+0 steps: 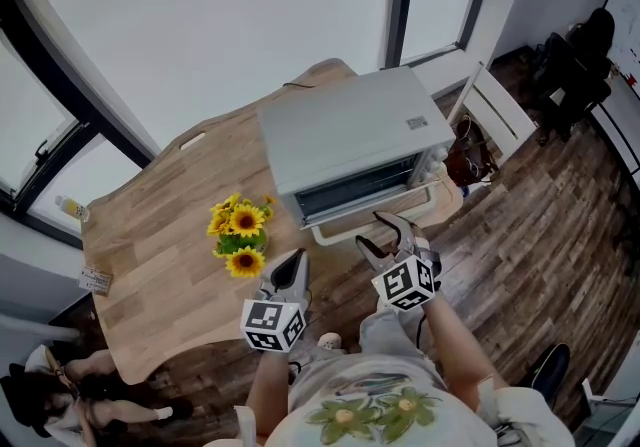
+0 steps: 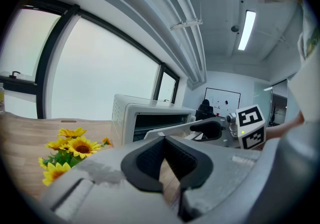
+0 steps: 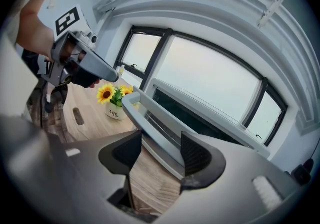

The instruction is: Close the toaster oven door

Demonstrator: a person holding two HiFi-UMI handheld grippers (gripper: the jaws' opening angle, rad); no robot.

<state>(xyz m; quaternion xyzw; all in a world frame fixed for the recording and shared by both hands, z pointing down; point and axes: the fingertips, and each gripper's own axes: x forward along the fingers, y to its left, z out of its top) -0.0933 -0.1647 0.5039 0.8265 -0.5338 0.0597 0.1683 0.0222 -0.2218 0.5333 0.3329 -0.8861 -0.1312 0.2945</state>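
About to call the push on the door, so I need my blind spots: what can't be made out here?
- Contact: whether the right gripper touches the door handle; the handle shows between its open jaws in the right gripper view, depth unclear; head view, gripper covers it.
- Toaster oven cavity: dark in every view, contents unknown.
- Door hinge: hidden under the open door, head view.
- Label on oven top: too small, head view.

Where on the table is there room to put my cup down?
The wide bare stretch of the light wooden table, between the yellow sunflowers and the window-side edge, is free. It is crowded at the other end, where the white toaster oven, its open door and the right hand-held gripper sit.
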